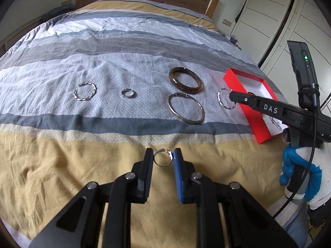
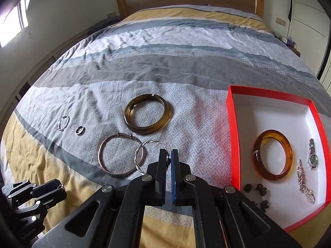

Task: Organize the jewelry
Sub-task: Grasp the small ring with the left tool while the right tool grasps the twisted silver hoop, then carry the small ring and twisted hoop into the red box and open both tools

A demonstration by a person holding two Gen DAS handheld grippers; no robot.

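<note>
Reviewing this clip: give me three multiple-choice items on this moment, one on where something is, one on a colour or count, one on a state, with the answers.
1. Where is the amber bangle?
A. Inside the red box
B. On the bedspread beside the thin metal bangle
C. In the left gripper

2. How many loose pieces lie on the bedspread, held by neither gripper?
A. Two
B. Four
C. Six

3. What is the left gripper doing?
A. Wide open, holding nothing
B. Shut on a small ring
C. Shut on the watch

Answers:
1. A: the right wrist view shows it on the box's white floor, beside the watch.
2. B: the twisted hoop, plain ring, dark bangle and thin metal bangle.
3. B: the ring sits pinched between its fingers.
</note>
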